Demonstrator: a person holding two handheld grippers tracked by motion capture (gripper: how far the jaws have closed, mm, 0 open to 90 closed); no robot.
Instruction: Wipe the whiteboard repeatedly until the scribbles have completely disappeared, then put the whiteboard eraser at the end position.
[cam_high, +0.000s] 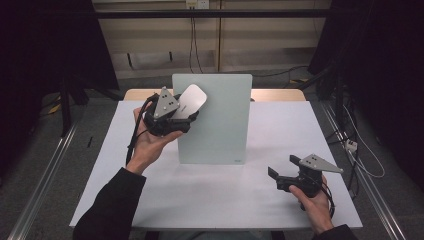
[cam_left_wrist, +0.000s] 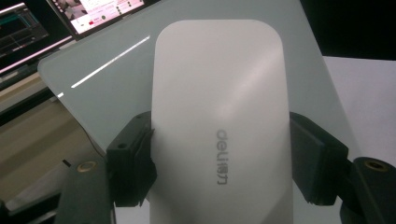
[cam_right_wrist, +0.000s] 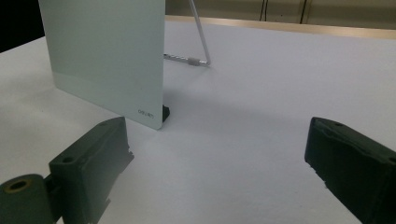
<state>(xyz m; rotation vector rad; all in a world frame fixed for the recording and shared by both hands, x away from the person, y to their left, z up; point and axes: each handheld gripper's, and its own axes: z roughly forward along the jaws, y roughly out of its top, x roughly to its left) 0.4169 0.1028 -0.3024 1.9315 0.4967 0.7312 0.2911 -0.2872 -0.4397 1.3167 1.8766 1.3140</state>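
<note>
White plastic, an eraser (cam_left_wrist: 219, 121) sits clamped by its long edges in the left tool (cam_high: 167, 117), flat toward the glass board (cam_high: 220, 125) just ahead, likely for wiping. The right tool (cam_high: 292, 176) gapes empty, low over the table (cam_high: 280, 125).

Room dim, surroundings nearly black; light falls from above onto the table (cam_high: 280, 200), which reads pale and even. Board (cam_high: 220, 120) casts a soft shadow. A streak of glare crosses the board in the left gripper view. Near jaws slightly soft; mild grain.
</note>
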